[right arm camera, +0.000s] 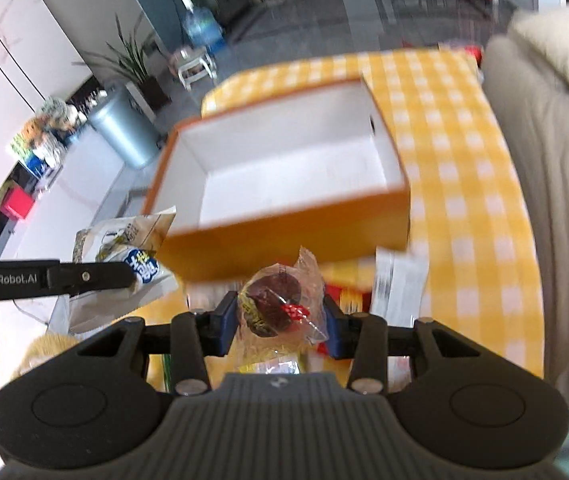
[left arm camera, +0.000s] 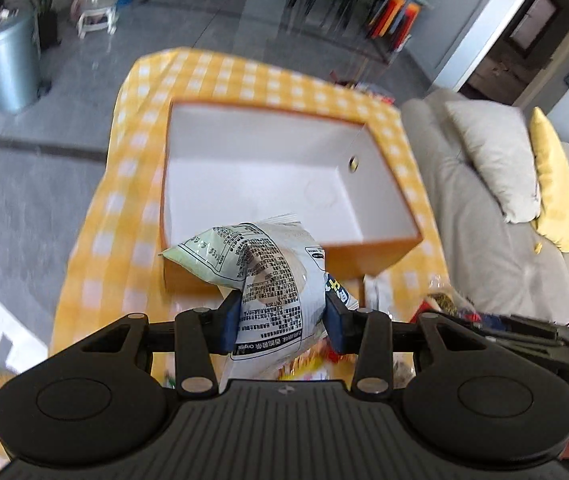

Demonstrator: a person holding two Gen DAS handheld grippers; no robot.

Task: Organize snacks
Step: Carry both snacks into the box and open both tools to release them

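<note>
An orange box (left arm camera: 364, 256) with a white empty inside stands on the yellow checked tablecloth (left arm camera: 132, 168). My left gripper (left arm camera: 282, 320) is shut on a pale green and white snack bag (left arm camera: 260, 268), held up in front of the box's near wall. In the right wrist view the box (right arm camera: 284, 236) is just ahead. My right gripper (right arm camera: 280, 316) is shut on a clear-wrapped chocolate cake (right arm camera: 274, 306) before the box's near wall. The left gripper (right arm camera: 64, 278) with its snack bag (right arm camera: 140, 268) shows at left.
More snack packets (right arm camera: 398, 288) lie on the cloth by the box's near right corner, and others (left arm camera: 312, 360) below my left gripper. A grey sofa (left arm camera: 496, 248) with cushions borders the table on the right. A metal bin (left arm camera: 10, 64) stands on the floor at left.
</note>
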